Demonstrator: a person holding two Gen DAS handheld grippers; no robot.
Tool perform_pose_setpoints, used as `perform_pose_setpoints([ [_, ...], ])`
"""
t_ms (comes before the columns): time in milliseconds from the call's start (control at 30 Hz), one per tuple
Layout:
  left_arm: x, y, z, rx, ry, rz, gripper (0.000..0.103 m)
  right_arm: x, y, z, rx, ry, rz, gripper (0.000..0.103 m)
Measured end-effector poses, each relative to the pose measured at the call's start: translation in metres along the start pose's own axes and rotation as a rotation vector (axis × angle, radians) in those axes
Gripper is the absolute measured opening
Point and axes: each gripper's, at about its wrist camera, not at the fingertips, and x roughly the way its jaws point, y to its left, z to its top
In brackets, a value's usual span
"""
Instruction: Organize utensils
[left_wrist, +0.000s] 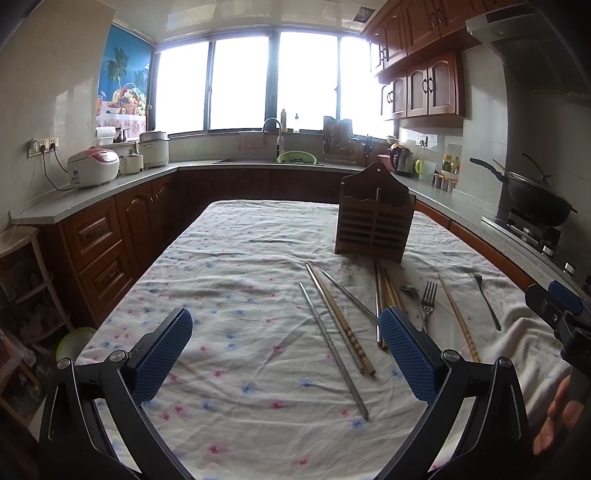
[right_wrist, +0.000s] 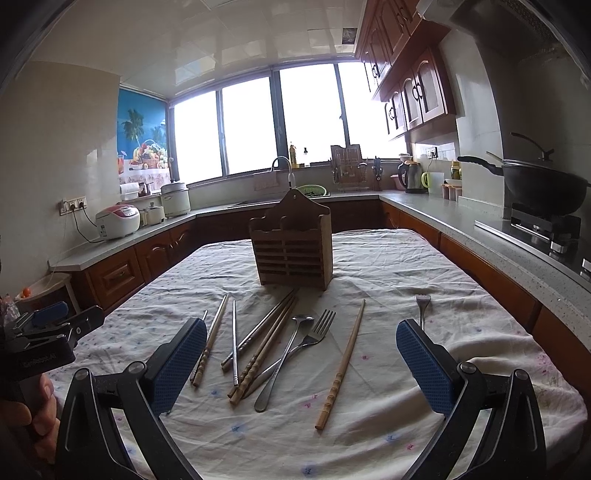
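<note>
A brown wooden utensil holder (left_wrist: 373, 218) (right_wrist: 291, 245) stands upright on the cloth-covered table (left_wrist: 229, 280) (right_wrist: 388, 266). In front of it lie several wooden chopsticks (right_wrist: 341, 363) (left_wrist: 341, 319), metal chopsticks (right_wrist: 234, 338) (left_wrist: 332, 347), a spoon (right_wrist: 282, 362), a fork (right_wrist: 314, 332) (left_wrist: 427, 299) and a second fork (right_wrist: 422, 308) off to the right. My left gripper (left_wrist: 286, 347) is open and empty above the near cloth, left of the utensils. My right gripper (right_wrist: 301, 360) is open and empty, hovering just short of the spoon and fork.
Wooden cabinets and grey counters ring the table. A rice cooker (left_wrist: 94, 166) sits on the left counter, a sink (left_wrist: 273, 157) at the back, a kettle (right_wrist: 413, 177) and a black wok (right_wrist: 539, 184) on the right.
</note>
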Motion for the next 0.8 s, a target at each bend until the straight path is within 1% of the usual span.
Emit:
perform_pose_setpoints([
  [300,0.025,0.009,0.008,-0.030,0.076,-0.001,0.103,0.011,-0.008,0.006,0.023,0.027,0.002,0.103],
  [467,0.047,0.013,0.017,-0.033,0.139,-0.007,0.103,0.023,-0.016,0.010,0.046,0.064,0.009,0.103],
  [800,0.092,0.011,0.038,-0.027,0.234,-0.014,0.103,0.060,-0.027,0.022,0.090,0.161,0.051,0.101],
])
